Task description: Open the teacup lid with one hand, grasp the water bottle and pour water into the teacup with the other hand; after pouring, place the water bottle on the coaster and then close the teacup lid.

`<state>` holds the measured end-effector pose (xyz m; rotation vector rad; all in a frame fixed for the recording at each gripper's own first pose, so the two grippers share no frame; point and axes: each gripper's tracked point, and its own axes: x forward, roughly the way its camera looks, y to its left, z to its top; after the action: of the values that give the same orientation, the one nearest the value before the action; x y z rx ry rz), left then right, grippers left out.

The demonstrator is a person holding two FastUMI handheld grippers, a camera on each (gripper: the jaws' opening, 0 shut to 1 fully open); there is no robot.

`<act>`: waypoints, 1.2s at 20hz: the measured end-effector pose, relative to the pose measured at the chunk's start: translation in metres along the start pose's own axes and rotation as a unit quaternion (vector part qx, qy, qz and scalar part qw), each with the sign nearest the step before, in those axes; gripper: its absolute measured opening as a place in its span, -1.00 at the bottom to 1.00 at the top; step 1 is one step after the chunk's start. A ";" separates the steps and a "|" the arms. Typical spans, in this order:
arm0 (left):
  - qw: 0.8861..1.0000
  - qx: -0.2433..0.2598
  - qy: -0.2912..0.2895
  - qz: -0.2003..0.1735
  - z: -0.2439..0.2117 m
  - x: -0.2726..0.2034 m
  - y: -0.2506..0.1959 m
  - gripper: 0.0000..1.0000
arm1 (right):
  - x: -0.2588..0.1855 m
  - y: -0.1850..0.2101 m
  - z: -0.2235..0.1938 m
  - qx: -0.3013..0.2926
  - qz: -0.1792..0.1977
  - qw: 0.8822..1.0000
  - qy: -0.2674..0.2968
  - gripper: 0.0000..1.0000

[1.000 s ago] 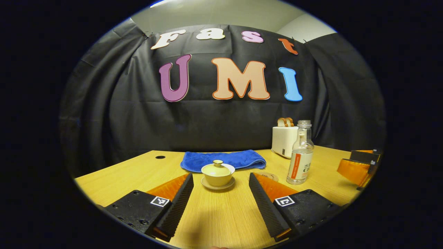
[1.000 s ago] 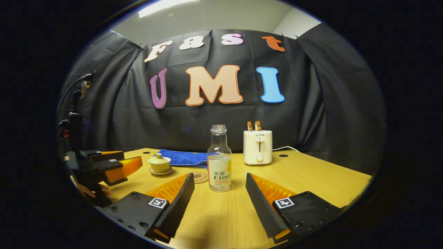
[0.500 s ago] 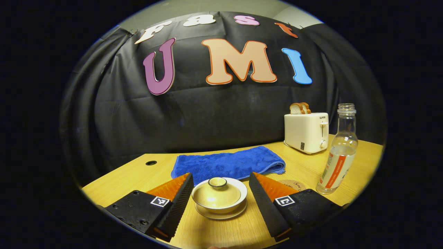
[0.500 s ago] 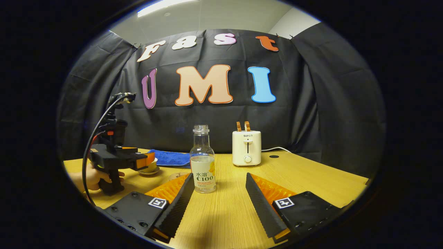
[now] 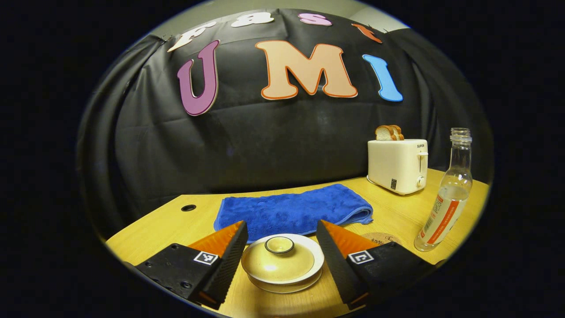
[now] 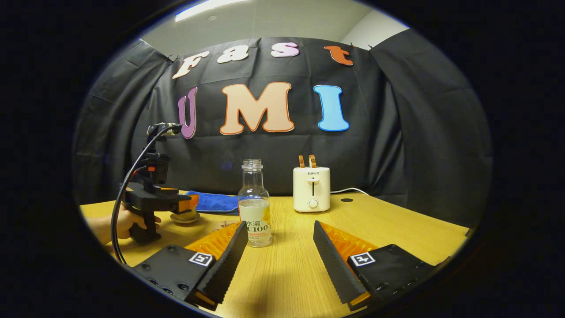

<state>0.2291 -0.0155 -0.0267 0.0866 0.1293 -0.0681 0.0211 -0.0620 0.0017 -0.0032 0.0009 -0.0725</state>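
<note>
Both jaws wide — left gripper (image 5: 279, 258) straddling teacup lid (image 5: 282, 259), towel (image 5: 293, 210) behind, toaster (image 5: 397, 164) beyond bottle (image 6: 254, 204)

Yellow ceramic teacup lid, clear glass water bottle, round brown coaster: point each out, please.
Yellow ceramic teacup lid (image 5: 279, 260), left gripper view: on its domed top, just below the knob.
Clear glass water bottle (image 6: 254, 210), right gripper view: on its body, above the label.
Round brown coaster (image 5: 383, 238), left gripper view: on its visible top face.

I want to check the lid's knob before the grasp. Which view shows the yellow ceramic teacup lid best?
The left gripper view: the yellow ceramic teacup lid sits close, between the open left gripper. In the right gripper view the teacup is far off, its lid hidden by that gripper.
</note>
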 end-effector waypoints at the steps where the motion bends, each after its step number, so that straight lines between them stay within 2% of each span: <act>1: 1.000 0.003 0.003 -0.002 -0.001 0.001 -0.002 0.76 | 0.000 0.000 0.000 0.000 0.000 1.000 0.000 0.90; 2: 1.000 0.006 0.006 -0.002 -0.002 0.001 -0.002 0.60 | 0.000 -0.001 0.000 0.000 0.000 1.000 0.000 0.90; 3: 1.000 0.010 0.009 0.003 -0.002 0.001 -0.001 0.56 | 0.000 0.000 0.000 0.000 0.001 1.000 0.000 0.90; 4: 1.000 0.013 0.011 0.003 -0.003 0.002 -0.002 0.37 | 0.000 -0.001 0.000 0.000 0.002 1.000 0.000 0.90; 5: 1.000 0.014 0.013 0.001 -0.004 0.002 -0.002 0.36 | 0.000 0.000 0.001 0.000 0.002 1.000 0.000 0.92; 6: 1.000 0.014 0.013 0.001 -0.003 0.002 -0.002 0.21 | 0.001 -0.001 0.000 0.000 0.003 1.000 0.000 0.92; 7: 1.000 0.014 0.013 0.004 -0.002 0.002 -0.001 0.21 | 0.001 -0.001 0.001 0.000 0.004 1.000 0.000 0.92; 8: 1.000 0.014 0.012 0.004 -0.003 0.002 -0.001 0.06 | 0.000 -0.002 0.000 0.000 0.004 1.000 0.000 0.92; 12: 1.000 0.014 0.010 0.007 -0.003 0.002 0.001 -0.27 | 0.002 -0.005 0.000 0.000 0.001 1.000 0.000 0.90; 13: 1.000 0.012 0.008 0.008 -0.001 0.001 0.002 -0.30 | 0.002 -0.006 0.001 0.000 0.001 1.000 0.000 0.92; 14: 1.000 0.011 0.009 0.008 -0.002 0.002 0.002 -0.43 | 0.001 -0.006 0.000 0.000 0.001 1.000 0.000 0.93; 19: 1.000 0.010 0.011 0.025 -0.003 0.000 0.008 -0.48 | 0.002 -0.006 0.001 -0.001 0.001 1.000 0.000 0.92; 24: 0.999 -0.021 -0.014 0.028 0.002 -0.006 0.013 -0.57 | 0.001 -0.007 0.000 -0.001 0.000 1.000 0.000 0.90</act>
<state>0.2246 -0.0025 -0.0225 0.0467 0.1005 -0.0111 0.0220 -0.0696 0.0018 -0.0051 0.0005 -0.0718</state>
